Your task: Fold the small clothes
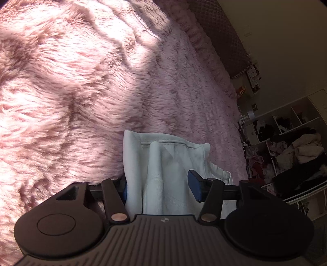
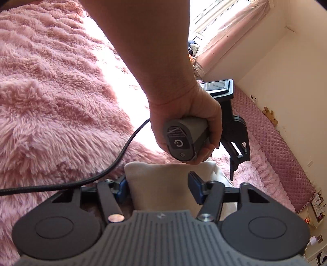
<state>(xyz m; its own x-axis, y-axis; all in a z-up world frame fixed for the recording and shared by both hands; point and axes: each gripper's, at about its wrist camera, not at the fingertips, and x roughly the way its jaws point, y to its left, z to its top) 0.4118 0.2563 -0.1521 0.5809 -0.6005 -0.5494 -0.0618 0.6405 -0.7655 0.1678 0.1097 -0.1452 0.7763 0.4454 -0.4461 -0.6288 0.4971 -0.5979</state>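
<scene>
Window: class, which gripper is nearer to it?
Left. The left gripper lies ahead of the right gripper, toward the window; the right sits farther back.

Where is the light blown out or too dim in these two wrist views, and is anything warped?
Left wrist: sunlight overexposes the pink blanket at left, the shelves sit dim, edges curve from fisheye. Right wrist: window glare washes out the bed beside the hand; the wall corner bows.

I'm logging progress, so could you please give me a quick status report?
Left claw and right claw each astride the white garment, grip unconfirmed. Garment on pink blanket. Cable near right claw.
</scene>
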